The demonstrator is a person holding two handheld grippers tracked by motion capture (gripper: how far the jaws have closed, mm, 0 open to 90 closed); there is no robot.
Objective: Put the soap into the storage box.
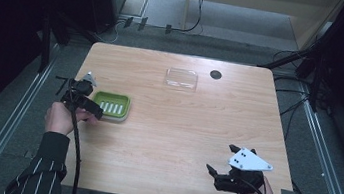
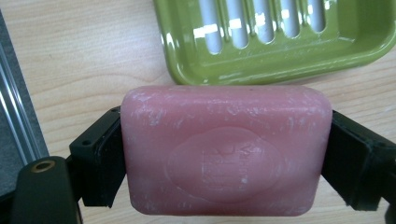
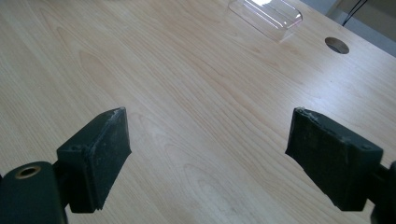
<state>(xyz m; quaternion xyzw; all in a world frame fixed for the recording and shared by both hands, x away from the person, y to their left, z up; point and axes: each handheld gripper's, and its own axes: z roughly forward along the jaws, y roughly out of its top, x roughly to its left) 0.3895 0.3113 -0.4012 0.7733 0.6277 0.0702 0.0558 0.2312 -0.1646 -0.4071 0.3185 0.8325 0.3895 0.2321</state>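
Left gripper [image 1: 89, 107] is pinching the pink soap bar [image 2: 224, 149] across its long ends, one jaw flat on each short face. That grip is leaving the broad stamped face up and both long edges free, so the bar should drop in flat without the jaws fouling anything.

The soap is hanging over bare wood just beside the green soap dish [image 2: 280, 42], not inside it yet. In the high view the dish [image 1: 111, 105] is sitting near the table's left edge, right next to that gripper. Its slotted floor is empty, so my guess is that's where the bar is going. Watch the near rim: the bar is sitting close to it and could clip it if it isn't high enough.

Further along, the clear plastic lid [image 1: 181, 78] is lying toward the back of the table [image 1: 179, 143], well apart from the dish, likely parked out of the way until the soap is seated. A round cable hole [image 1: 216, 74] is just beside it.

Right gripper [image 1: 223, 169] is idling at the near right corner, jaws spread wide with nothing between them, aiming roughly toward the lid [image 3: 266, 14]. It looks placed to fetch that next.
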